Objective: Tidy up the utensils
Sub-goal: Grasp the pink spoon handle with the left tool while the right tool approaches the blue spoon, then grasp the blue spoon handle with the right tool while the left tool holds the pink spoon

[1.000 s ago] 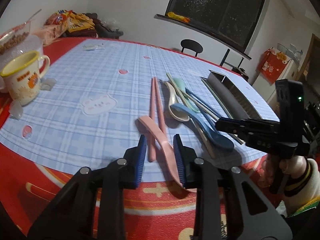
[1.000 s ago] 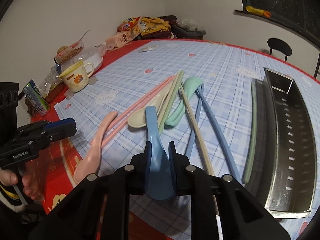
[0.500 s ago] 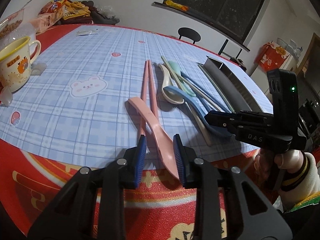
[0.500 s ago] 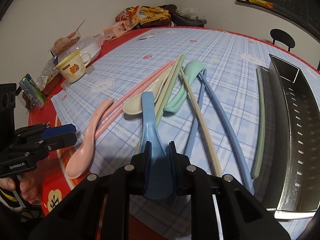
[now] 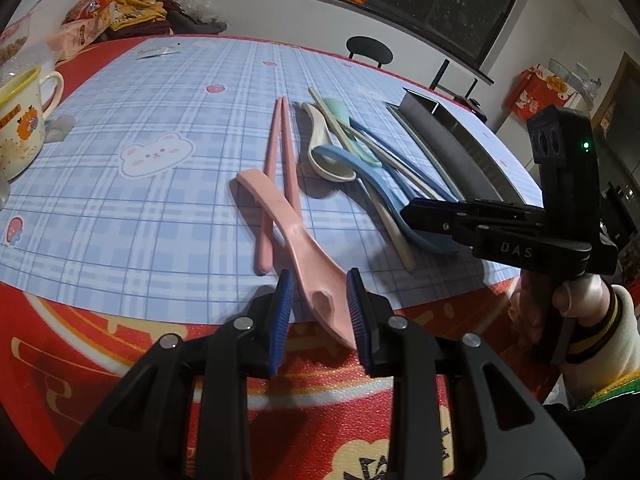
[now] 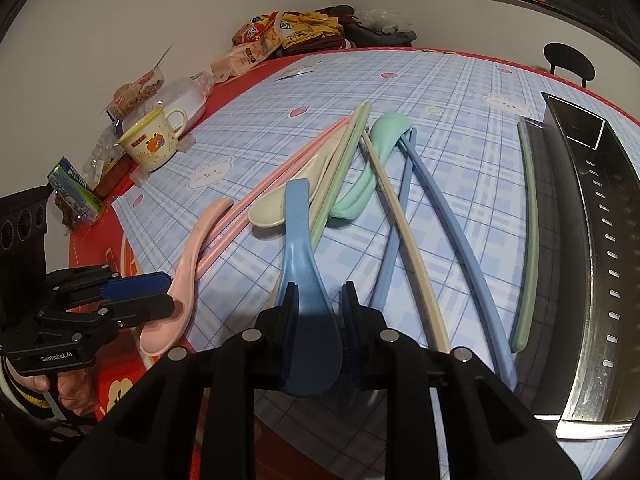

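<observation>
A pink spoon [image 5: 288, 220] lies across the pink chopsticks [image 5: 280, 136]. Its bowl is at the mat's near edge, and my left gripper [image 5: 318, 280] is shut on the bowl's sides. To the right, a blue spoon [image 6: 298, 240] rests on the mat with its handle over the cream spoon [image 6: 268, 212]. My right gripper [image 6: 320, 292] straddles the blue bowl; its jaws are opening, with a gap showing at the right pad. Mint spoon [image 6: 384, 136], blue chopsticks [image 6: 448, 216] and a cream chopstick [image 6: 404, 232] fan out beyond. The metal tray [image 6: 600, 240] stands at the right.
A pale green chopstick [image 6: 530, 240] lies along the tray's left wall. A yellow-rimmed mug [image 6: 152, 144], a bowl and snack packets [image 6: 280, 36] crowd the table's left and far side. The red tablecloth edge runs just under both grippers. A black chair [image 5: 370, 50] stands beyond the table.
The right jaws have spread slightly around the blue spoon's bowl. My left gripper has sunk a little toward the table with the pink spoon still between its pads.
</observation>
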Tool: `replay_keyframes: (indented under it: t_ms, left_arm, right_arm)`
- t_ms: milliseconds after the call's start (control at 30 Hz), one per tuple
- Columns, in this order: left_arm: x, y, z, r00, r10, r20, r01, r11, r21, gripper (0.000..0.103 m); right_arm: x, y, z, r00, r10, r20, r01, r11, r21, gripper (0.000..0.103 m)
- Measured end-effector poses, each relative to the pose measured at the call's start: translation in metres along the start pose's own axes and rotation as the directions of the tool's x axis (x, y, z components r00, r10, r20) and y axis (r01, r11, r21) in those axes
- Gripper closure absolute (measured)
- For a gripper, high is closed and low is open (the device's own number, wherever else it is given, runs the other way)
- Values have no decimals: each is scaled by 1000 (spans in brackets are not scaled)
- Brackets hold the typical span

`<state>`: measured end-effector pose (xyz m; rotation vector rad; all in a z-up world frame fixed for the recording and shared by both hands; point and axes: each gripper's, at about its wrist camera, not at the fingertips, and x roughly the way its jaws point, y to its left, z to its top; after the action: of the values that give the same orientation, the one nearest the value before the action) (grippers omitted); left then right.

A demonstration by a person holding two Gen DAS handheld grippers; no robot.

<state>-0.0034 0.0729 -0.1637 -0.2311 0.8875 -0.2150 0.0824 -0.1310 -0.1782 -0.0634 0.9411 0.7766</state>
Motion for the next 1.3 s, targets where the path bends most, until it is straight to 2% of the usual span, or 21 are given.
replay_keyframes:
  t_ms: [233, 433, 567, 667, 800, 867, 967, 1067, 1133, 1200, 1300]
  left_arm:
    - [5, -1, 1, 1000, 19, -22, -19, 1000, 1, 71]
    - [9, -11, 3, 997, 78, -28, -76, 996, 51, 71]
    - [11, -14, 4, 991, 130, -24, -128, 989, 69, 79]
    - [11, -10, 4, 991, 129, -20, -128, 991, 49, 88]
    - [8, -2, 1, 996, 85, -11, -85, 996, 9, 90]
    - [7, -3, 0, 996, 93, -9, -93, 996, 10, 90]
    - [7, -7, 0, 993, 117, -9, -117, 993, 28, 90]
    - [8, -11, 0, 991, 135, -10, -135, 990, 44, 88]
    - [9, -12, 1, 990, 143, -12, -142, 988, 53, 88]
    - [9, -13, 1, 989, 150, -12, -149, 987, 61, 88]
    - [11, -17, 2, 986, 165, -13, -163, 983, 81, 87]
  right_arm:
    - [1, 2, 0, 1000, -17, 0, 17, 1000, -17, 80]
    - [1, 3, 0, 1000, -22, -1, 22, 999, -30, 77]
    - [2, 7, 0, 999, -39, -3, 38, 998, -45, 77]
    - [3, 10, 1, 999, -52, -5, 51, 997, -60, 77]
    - [5, 19, 1, 996, -83, -14, 81, 990, -112, 70]
    - [7, 26, 0, 995, -99, -20, 95, 984, -153, 64]
    - [8, 31, -1, 993, -115, -20, 109, 977, -183, 63]
    - [7, 30, -1, 994, -107, -20, 102, 978, -183, 67]
    - [7, 32, -2, 995, -98, -18, 93, 977, -191, 79]
    - [6, 35, -4, 996, -82, -19, 77, 976, -203, 87]
    - [5, 34, -5, 997, -72, -18, 67, 978, -197, 90]
